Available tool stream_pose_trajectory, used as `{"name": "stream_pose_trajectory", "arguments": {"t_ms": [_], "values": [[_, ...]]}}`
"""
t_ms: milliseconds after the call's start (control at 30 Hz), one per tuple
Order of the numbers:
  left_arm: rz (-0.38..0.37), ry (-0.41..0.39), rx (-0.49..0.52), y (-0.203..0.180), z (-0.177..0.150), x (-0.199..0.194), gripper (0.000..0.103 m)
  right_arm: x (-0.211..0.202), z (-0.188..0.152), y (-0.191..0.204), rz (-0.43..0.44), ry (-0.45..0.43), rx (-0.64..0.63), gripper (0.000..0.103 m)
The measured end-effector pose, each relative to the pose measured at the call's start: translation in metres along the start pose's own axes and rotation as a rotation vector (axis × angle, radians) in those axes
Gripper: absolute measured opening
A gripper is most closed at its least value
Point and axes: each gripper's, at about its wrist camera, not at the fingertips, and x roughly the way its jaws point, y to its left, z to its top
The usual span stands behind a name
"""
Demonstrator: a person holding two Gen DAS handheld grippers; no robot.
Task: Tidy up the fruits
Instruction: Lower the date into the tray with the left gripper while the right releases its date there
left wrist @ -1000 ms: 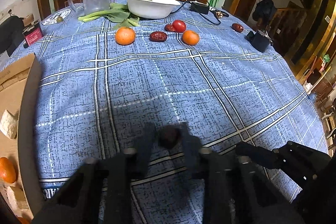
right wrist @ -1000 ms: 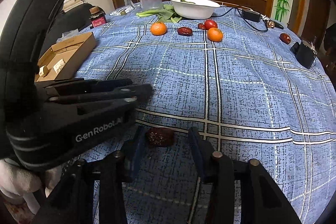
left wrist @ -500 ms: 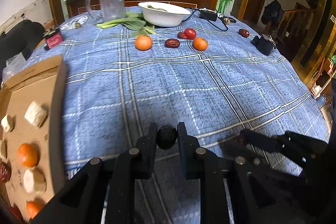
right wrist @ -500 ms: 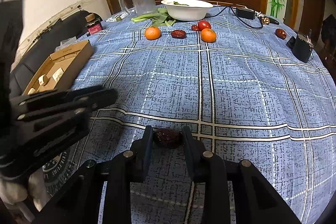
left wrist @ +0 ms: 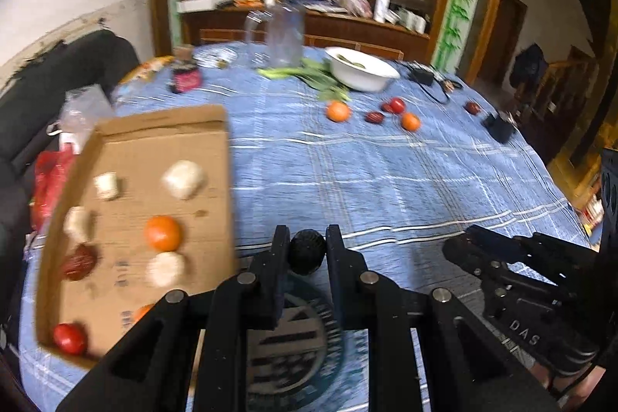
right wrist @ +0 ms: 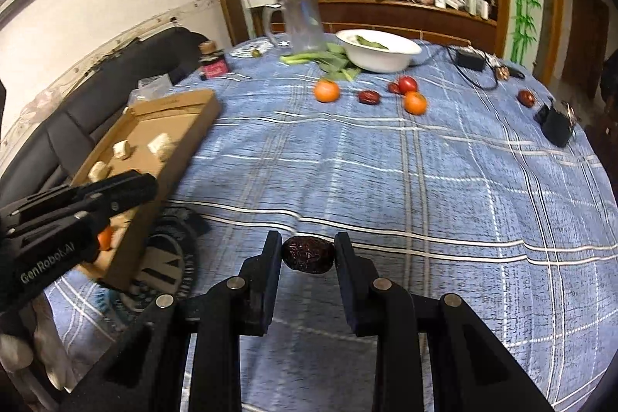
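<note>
Both dates (left wrist: 307,251) (right wrist: 308,254) lifted, pinched between jaws

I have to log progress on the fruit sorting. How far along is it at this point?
Partly done. The cardboard box already holds an orange, a tomato and a red date among white chunks. In hand: the left gripper is shut on a dark round fruit, the right gripper on a date. Left on the table: two oranges, a tomato and a few dates.
</note>
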Motion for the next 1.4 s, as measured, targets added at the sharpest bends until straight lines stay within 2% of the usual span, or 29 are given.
{"name": "stream_pose_trajectory", "arguments": {"t_ms": [300, 500, 700, 900, 1167, 1233, 1300, 1367, 1400], "values": [[0.142, -0.067, -0.106, 0.077, -0.009, -0.042, 0.018, -0.009, 0.012, 0.056, 0.071, -0.008, -0.076, 0.030], [0.216, -0.048, -0.184, 0.133, -0.009, -0.045, 0.018, 0.005, 0.028, 0.099, 0.154, 0.028, -0.108, 0.030], [0.230, 0.000, -0.239, 0.170, -0.010, -0.025, 0.018, 0.045, 0.041, 0.148, 0.185, 0.085, -0.149, 0.031], [0.216, 0.043, -0.248, 0.175, -0.013, -0.003, 0.018, 0.079, 0.047, 0.175, 0.145, 0.101, -0.180, 0.031], [0.217, 0.059, -0.243, 0.172, -0.011, 0.011, 0.019, 0.105, 0.050, 0.182, 0.108, 0.114, -0.197, 0.031], [0.212, 0.063, -0.248, 0.173, -0.011, 0.013, 0.022, 0.109, 0.050, 0.181, 0.110, 0.113, -0.193, 0.031], [0.215, 0.061, -0.255, 0.173, -0.012, 0.013, 0.037, 0.109, 0.051, 0.180, 0.119, 0.104, -0.185, 0.031], [0.219, 0.050, -0.260, 0.173, -0.012, 0.011, 0.044, 0.108, 0.051, 0.180, 0.120, 0.098, -0.187, 0.034], [0.217, 0.045, -0.264, 0.173, -0.012, 0.009, 0.045, 0.108, 0.051, 0.181, 0.118, 0.095, -0.187, 0.040]]}}
